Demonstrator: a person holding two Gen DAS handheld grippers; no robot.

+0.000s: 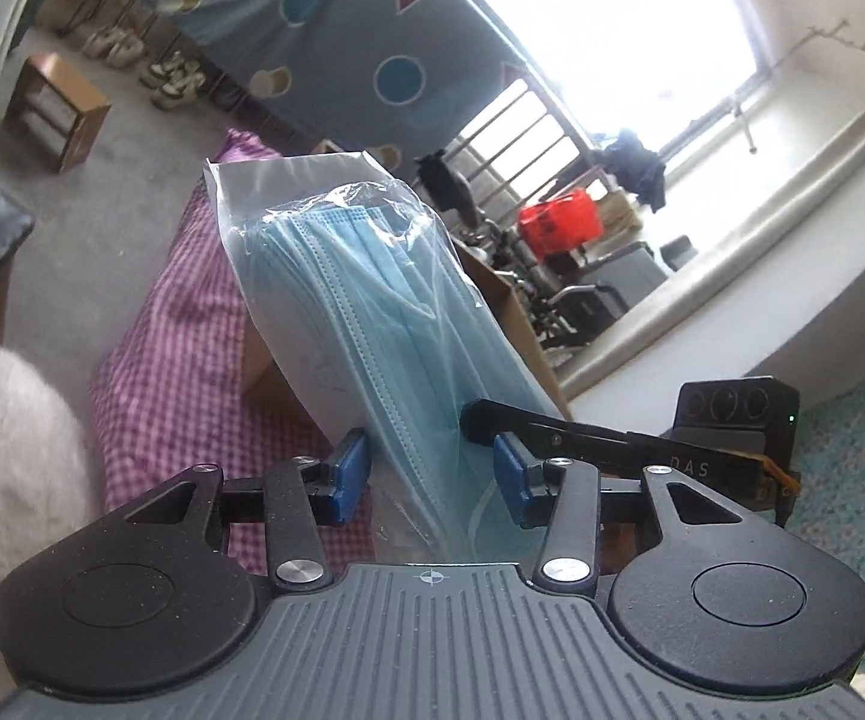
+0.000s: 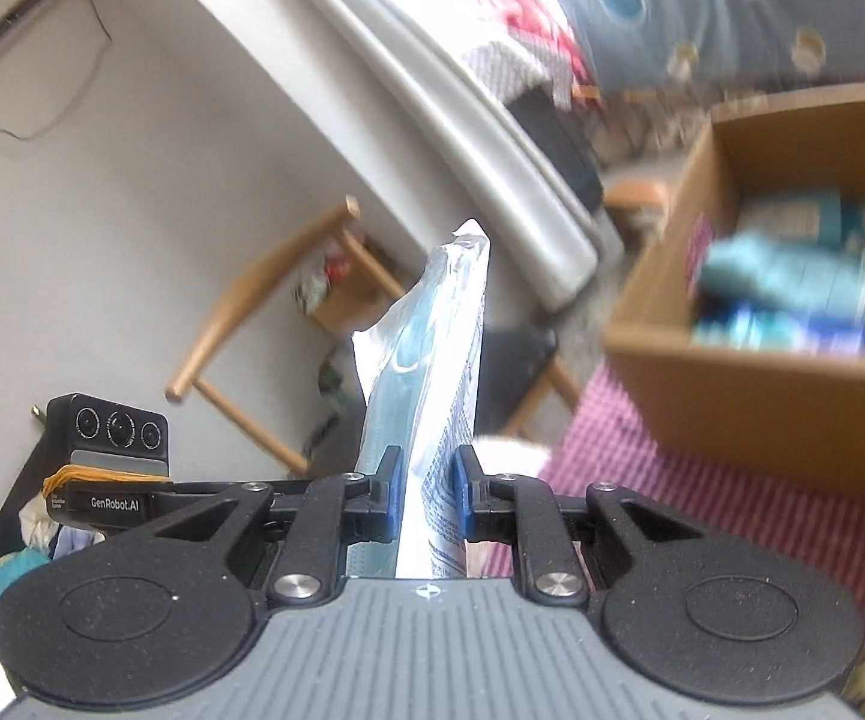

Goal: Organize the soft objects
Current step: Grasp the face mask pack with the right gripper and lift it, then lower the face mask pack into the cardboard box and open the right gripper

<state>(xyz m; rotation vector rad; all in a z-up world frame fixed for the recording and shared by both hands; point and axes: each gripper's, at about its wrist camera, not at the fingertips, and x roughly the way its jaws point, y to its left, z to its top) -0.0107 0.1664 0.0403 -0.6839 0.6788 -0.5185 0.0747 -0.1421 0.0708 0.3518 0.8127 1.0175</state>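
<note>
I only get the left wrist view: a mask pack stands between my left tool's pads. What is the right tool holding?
Observer: The right tool is shut on a mask pack, seen edge-on.
Operator: Is the box's inside visible from there?
Observer: Yes, the cardboard box stands open, to the right of that tool.
Operator: Anything in it?
Observer: Blurred blue and teal packages lie inside.

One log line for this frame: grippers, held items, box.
left gripper: shut on mask pack | right gripper: shut on mask pack | cardboard box: holds packets
</note>
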